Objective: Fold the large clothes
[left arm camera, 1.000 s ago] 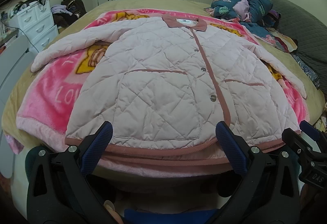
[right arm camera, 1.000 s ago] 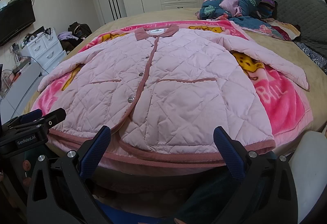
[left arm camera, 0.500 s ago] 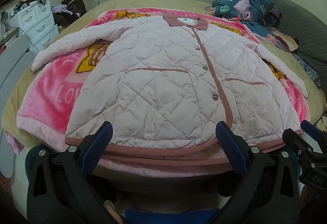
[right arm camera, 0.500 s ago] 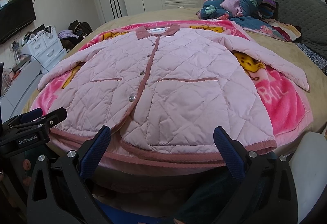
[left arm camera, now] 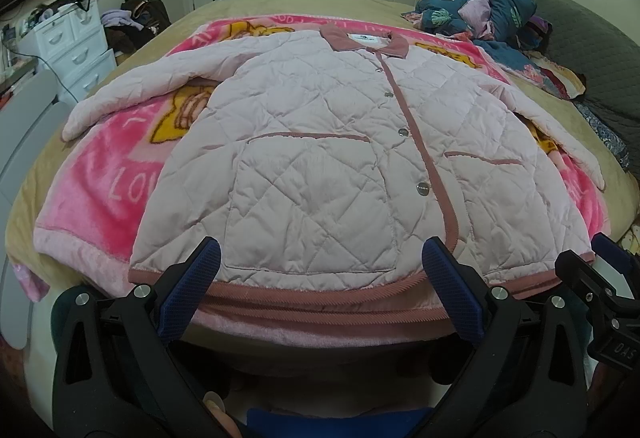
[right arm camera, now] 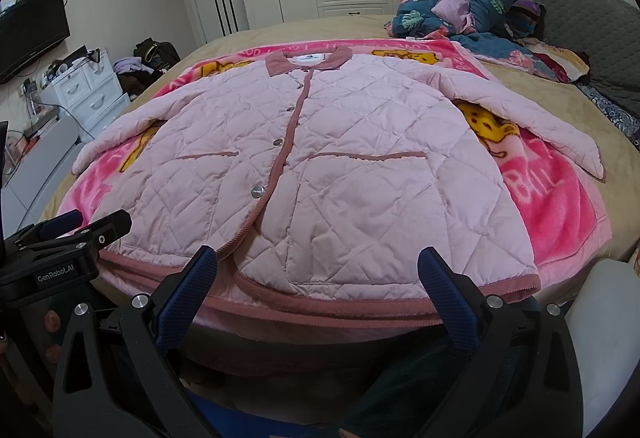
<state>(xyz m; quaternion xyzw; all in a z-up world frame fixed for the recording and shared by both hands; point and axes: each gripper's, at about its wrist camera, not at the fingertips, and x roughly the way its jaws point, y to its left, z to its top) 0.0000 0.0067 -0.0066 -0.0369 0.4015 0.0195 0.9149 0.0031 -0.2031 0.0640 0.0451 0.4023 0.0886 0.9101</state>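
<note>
Jacket lies flat, unmoved since a moment ago; both tongs remain wide, folding not begun.

jacket: quilted matt cloth, showing corduroy-like trim, shiny metal snaps | blanket: looking fuzzy fleece | left tongs & right tongs: showing matt blk plastic, textured blue pads

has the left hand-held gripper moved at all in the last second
Yes, slightly. In the left wrist view the jacket's hem sits a little lower against the left hand-held gripper than a second ago, so it eased forward or tilted up. Jaws open.
</note>
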